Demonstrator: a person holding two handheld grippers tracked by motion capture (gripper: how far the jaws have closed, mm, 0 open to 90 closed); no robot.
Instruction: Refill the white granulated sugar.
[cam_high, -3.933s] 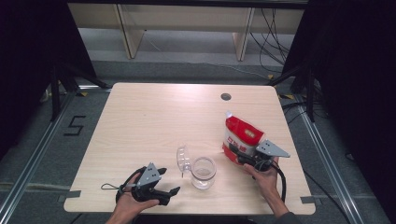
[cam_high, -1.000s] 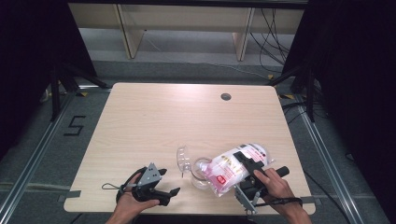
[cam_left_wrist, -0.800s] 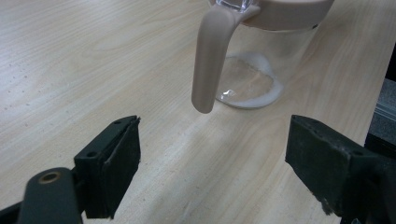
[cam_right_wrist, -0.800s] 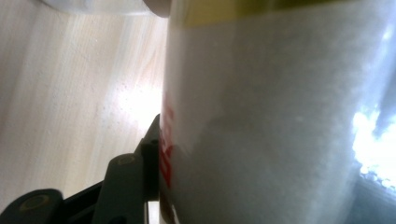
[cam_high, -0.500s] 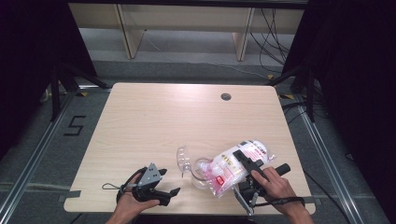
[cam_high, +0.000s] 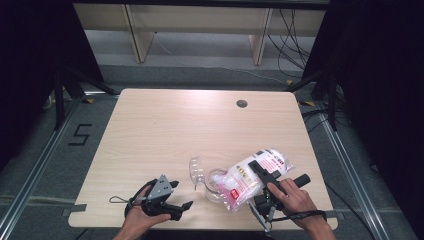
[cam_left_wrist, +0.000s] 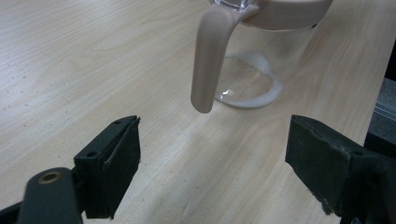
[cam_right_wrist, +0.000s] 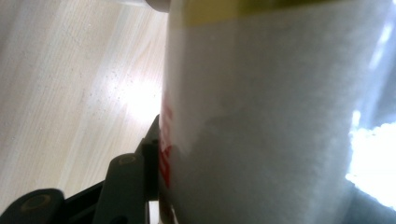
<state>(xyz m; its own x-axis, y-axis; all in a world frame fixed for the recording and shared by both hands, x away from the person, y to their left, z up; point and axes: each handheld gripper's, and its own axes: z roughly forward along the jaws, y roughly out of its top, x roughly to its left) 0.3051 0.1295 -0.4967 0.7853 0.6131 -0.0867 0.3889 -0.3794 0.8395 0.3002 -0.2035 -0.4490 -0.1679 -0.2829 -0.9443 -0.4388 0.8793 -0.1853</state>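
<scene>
My right gripper (cam_high: 266, 184) is clamped on the bag (cam_high: 250, 177), tilted over the glass jar (cam_high: 216, 186) near the table's front edge. My left gripper (cam_high: 172, 196) rests spread wide beside it, holding nothing. Risk: the unsteadied jar may shift, or over-tilting may spill the white grains past its rim.

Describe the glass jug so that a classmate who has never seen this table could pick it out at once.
Start at the table and go to its near edge. Between the two grippers stands the jug, clear glass with a beige handle and a little white powder inside; the bag tilted over it is soft plastic.

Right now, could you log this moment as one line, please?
right gripper: holds bag tipped over jug | left gripper: open, idle
</scene>
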